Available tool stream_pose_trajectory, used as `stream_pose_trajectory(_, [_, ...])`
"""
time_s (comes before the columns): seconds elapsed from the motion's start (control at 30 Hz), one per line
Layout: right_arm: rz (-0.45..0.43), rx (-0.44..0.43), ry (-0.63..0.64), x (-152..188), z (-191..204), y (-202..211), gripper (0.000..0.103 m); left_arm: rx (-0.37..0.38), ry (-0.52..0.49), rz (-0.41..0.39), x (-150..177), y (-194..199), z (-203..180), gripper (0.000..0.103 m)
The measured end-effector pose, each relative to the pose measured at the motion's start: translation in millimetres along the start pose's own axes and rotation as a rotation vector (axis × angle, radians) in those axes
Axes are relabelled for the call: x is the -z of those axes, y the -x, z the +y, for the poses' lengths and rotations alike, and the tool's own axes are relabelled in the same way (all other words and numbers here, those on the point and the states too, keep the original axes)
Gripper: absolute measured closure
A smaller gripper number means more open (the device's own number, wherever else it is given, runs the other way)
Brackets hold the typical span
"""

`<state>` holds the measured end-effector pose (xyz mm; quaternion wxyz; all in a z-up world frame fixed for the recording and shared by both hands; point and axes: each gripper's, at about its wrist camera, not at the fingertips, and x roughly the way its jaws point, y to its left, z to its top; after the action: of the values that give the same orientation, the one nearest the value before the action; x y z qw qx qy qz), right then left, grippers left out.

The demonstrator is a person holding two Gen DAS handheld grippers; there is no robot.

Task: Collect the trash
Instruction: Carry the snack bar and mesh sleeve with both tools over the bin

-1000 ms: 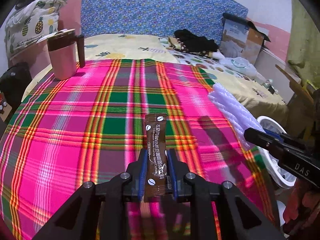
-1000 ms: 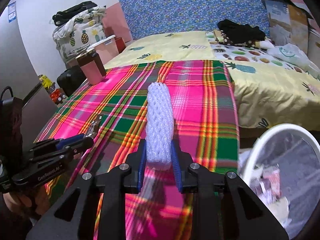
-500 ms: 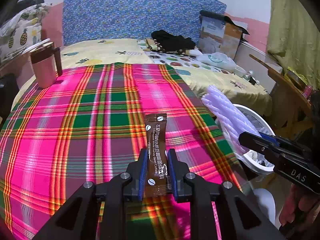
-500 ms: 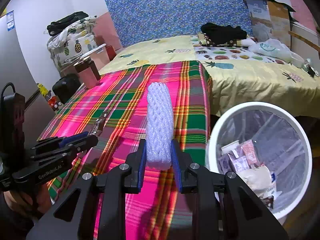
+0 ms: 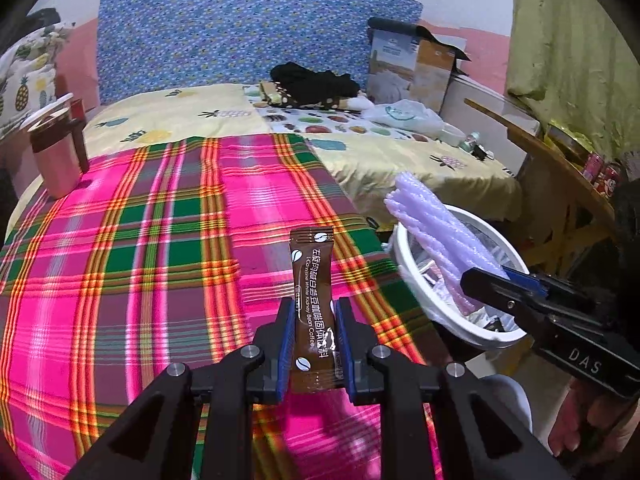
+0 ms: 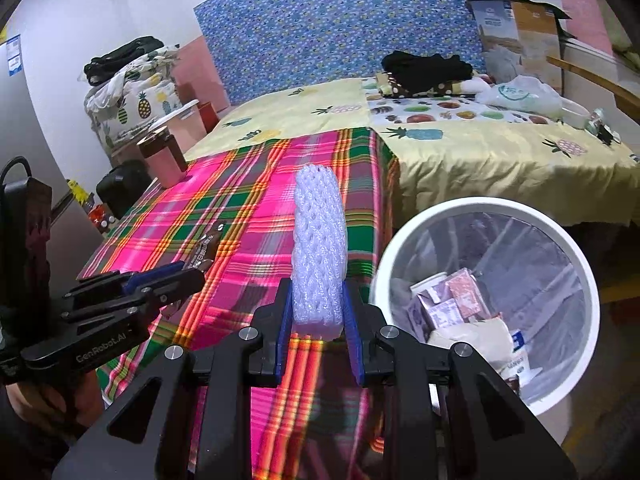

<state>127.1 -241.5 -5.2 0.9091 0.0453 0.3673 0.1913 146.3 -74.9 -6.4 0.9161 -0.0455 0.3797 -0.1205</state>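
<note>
**Two pieces of trash held short of the bin: where the drop could miss**

Left wrist view: the left claw (image 5: pixel 314 344) is clamped on a brown coffee packet (image 5: pixel 313 300), which stands upright between the blue pads. Below it lies the plaid cloth (image 5: pixel 160 260) of the desk, not the bin. The white trash bin (image 5: pixel 404 264) sits off to the right, past the cloth's edge. Let go here and the packet would land back on the cloth. The packet is thin and slick, and it is gripped only at its lower part, so I judge it could slip or swing if the hand moves fast. The right claw (image 5: pixel 466 278) shows here too, with the foam net (image 5: pixel 432 232) reaching over the bin's near rim.

Right wrist view: the right claw (image 6: pixel 318 322) is clamped on the white foam net (image 6: pixel 318 248), held upright. From this angle the net appears over the cloth's right edge, with the trash bin (image 6: pixel 584 256) just beside it to the right and lower. The bin is lined with a clear bag and already holds paper and wrappers. The net is light and springy, so on release it may bounce off the rim, cling to a pad, or fall into the gap between desk and bin. The left claw (image 6: pixel 200 272) hangs near on the left, and the two could bump if both head for the bin at once.
</note>
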Motion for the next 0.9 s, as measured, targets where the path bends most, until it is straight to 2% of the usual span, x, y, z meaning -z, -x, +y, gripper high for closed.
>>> stream_pose_trajectory(0.63, [-0.019, 0.139, -0.16, 20.5, -67.5, 29.3, 0.078, 0.154, -0.116, 0.049, -19.5, -42.9, -77.4, 0.082])
stream_pose_trajectory(0.9, [-0.01, 0.192, -0.213, 26.0, -88.1, 31.7, 0.078, 0.215, -0.152, 0.098, -21.8, -69.4, -104.1, 0.082])
